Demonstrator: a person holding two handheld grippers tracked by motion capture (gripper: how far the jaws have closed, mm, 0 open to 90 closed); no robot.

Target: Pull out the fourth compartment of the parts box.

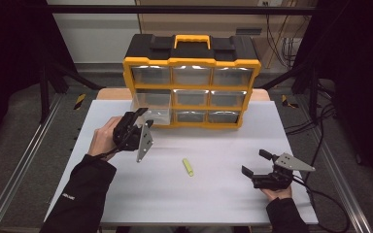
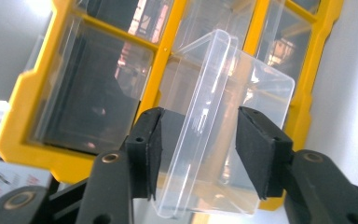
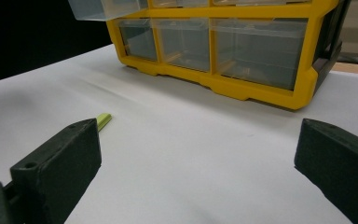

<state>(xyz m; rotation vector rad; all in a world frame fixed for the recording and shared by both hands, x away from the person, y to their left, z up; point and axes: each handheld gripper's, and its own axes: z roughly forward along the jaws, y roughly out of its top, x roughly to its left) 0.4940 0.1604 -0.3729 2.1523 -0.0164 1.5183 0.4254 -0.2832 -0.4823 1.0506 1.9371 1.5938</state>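
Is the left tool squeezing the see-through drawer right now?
Apart. In the left gripper view, the clear drawer front sits between the left tool pads, with a visible gap on each side.

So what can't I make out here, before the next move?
- Drawer contents: left gripper view, clear walls show glare and reflections.
- Closed drawers of the organizer: high view, too small and glary to see inside.
- Yellow stick: right gripper view, mostly hidden behind a jaw; high view too small to identify.
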